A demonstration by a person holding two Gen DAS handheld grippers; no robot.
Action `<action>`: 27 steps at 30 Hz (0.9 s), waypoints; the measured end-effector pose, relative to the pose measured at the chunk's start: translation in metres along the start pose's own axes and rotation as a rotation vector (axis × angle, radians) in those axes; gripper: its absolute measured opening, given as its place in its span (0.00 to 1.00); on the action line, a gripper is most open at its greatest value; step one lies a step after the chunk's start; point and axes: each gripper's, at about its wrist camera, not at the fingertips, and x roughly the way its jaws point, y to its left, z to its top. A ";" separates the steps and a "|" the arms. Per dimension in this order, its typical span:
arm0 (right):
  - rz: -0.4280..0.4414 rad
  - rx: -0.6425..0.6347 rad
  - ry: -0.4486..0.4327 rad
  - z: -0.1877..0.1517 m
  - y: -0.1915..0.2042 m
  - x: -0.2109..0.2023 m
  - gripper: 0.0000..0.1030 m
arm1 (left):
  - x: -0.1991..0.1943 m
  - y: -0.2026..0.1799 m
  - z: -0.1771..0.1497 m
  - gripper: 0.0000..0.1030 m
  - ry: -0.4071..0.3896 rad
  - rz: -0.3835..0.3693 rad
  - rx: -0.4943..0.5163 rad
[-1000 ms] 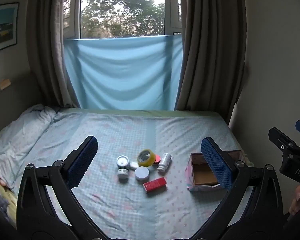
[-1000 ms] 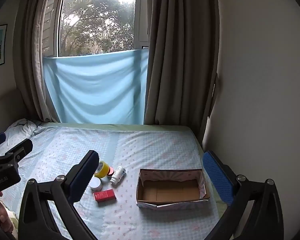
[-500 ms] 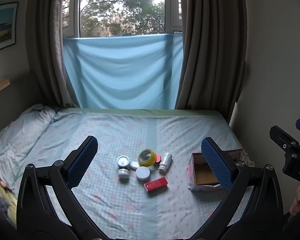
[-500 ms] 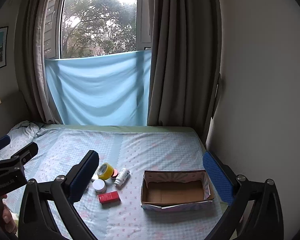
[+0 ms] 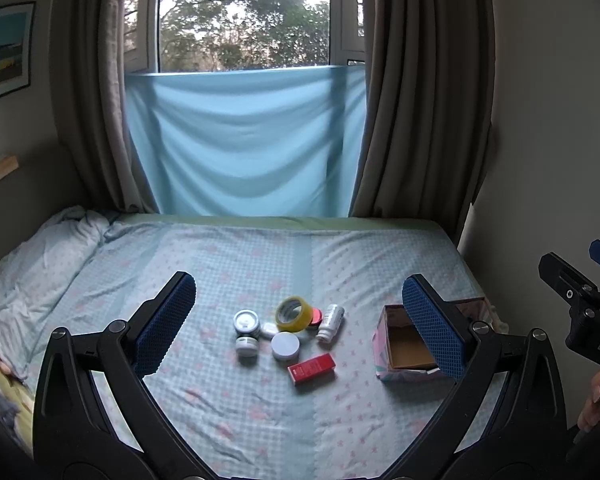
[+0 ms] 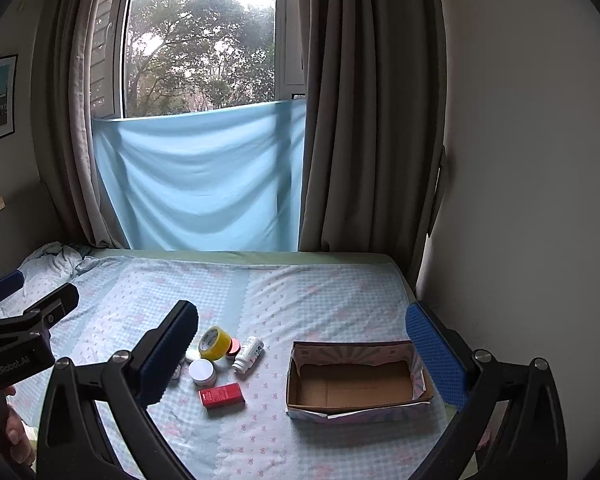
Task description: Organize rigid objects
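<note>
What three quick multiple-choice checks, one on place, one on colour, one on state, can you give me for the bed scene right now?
1. Where does the small red rectangular box lie?
A. inside the carton
B. on the bedsheet, nearest the camera in the cluster
C. on the pillow

2. What colour is the roll of tape?
A. yellow
B. black
C. purple

3. What is the state of the open cardboard box with patterned sides?
A. empty
B. half full
C. lidded

Answers: 1 B, it sits on the sheet in front of the white jar; 2 A, its band is yellow; 3 A, only its bare brown floor shows.
</note>
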 end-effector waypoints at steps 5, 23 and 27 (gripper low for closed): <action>0.001 0.000 0.001 0.001 -0.002 0.000 1.00 | 0.000 0.000 0.000 1.00 -0.001 0.001 0.001; 0.016 0.026 0.004 0.001 -0.007 0.000 1.00 | -0.003 0.003 -0.004 1.00 0.001 -0.014 0.002; 0.016 0.021 0.000 0.000 -0.005 -0.001 1.00 | -0.003 0.003 -0.004 1.00 0.001 -0.014 0.003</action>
